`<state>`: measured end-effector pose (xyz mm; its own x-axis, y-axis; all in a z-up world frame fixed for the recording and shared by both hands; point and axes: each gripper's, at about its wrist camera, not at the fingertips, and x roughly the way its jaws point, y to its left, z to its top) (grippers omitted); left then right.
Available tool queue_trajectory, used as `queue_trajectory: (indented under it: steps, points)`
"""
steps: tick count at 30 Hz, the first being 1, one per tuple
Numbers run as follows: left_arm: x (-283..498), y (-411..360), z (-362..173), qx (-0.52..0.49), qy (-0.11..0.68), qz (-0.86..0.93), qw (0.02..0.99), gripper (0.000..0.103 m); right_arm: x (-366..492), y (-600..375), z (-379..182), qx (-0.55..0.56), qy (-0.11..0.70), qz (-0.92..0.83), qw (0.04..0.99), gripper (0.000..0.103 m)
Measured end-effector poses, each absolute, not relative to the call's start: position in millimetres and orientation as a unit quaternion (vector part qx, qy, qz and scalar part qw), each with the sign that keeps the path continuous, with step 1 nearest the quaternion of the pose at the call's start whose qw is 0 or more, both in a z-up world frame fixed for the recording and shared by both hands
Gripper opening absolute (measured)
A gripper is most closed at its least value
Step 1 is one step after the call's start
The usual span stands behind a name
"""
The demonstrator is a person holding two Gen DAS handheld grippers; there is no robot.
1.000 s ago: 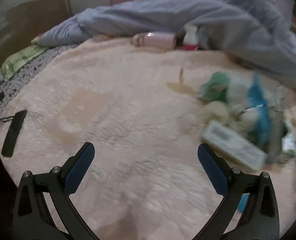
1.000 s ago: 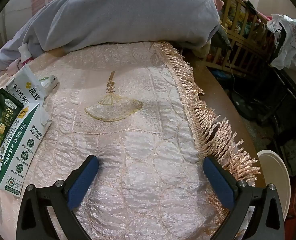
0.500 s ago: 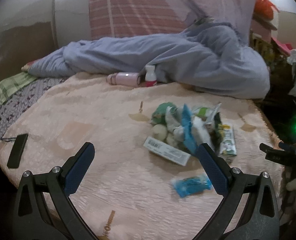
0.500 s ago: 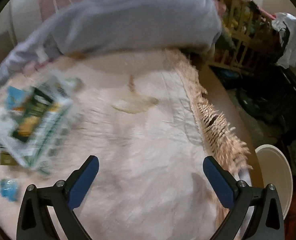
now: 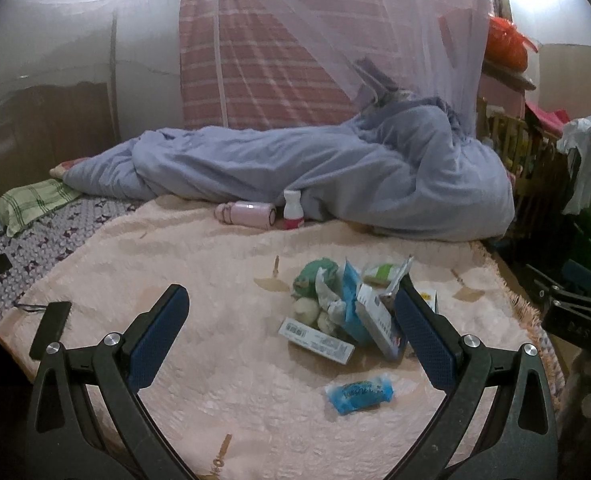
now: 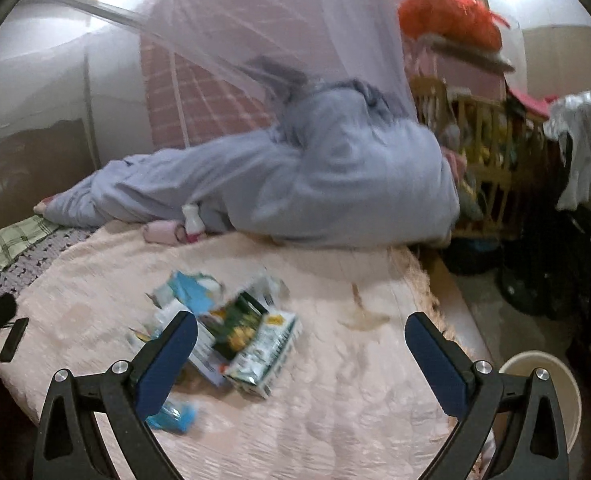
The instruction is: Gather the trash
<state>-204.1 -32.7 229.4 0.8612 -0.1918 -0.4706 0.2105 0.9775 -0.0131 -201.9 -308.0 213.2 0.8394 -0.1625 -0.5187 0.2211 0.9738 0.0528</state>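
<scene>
- Left gripper [image 5: 289,322] spread wide, black frame with ribbed blue pads [image 5: 157,336], nothing between them, hovering above the bed.
- Right gripper [image 6: 301,354] likewise wide apart and empty, same black frame and blue pads [image 6: 166,364].
- Trash pile [image 5: 351,312] heaped on the quilted peach bedspread [image 5: 175,264], right of centre in the left view, just beyond the right pad there.
- In that heap: crumpled green and white wrappers, torn blue plastic, flat white cardboard box [image 5: 315,340] with a barcode, rectangular pack tilted on edge.
- Small blue packet [image 5: 359,393], glossy and pillow-shaped, lying apart from the heap, nearer the camera; printing too small to read.
- Green-and-white carton [image 6: 265,350] lying on its side beside a green snack pack [image 6: 237,324]; lettering blurred.
- Pink cylindrical bottle [image 5: 247,215] on its side, touching or just beside an upright white bottle [image 5: 293,210] with a pink base, against the rumpled blue-grey duvet [image 5: 315,172].
- Flat black remote-like bar [image 5: 50,329] near the bed's left edge.
- Round cream bucket [image 6: 547,396] on the floor off the bed's right side, contents hidden.
- Sheer netting [image 5: 335,40] draped overhead.
</scene>
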Motion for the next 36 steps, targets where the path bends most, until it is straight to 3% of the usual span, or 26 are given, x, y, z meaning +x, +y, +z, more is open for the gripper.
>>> queue_trajectory:
  steps: [10, 36]
  points:
    - [-212, -26, 239, 0.001, 0.227, -0.104, 0.968, 0.102, -222, -275, 246, 0.021, 0.208, -0.089, 0.974, 0.103]
    - [-210, -17, 243, -0.013, 0.228, -0.099, 0.969, 0.102, -227, -261, 250, 0.010, 0.204, -0.077, 0.976, 0.103]
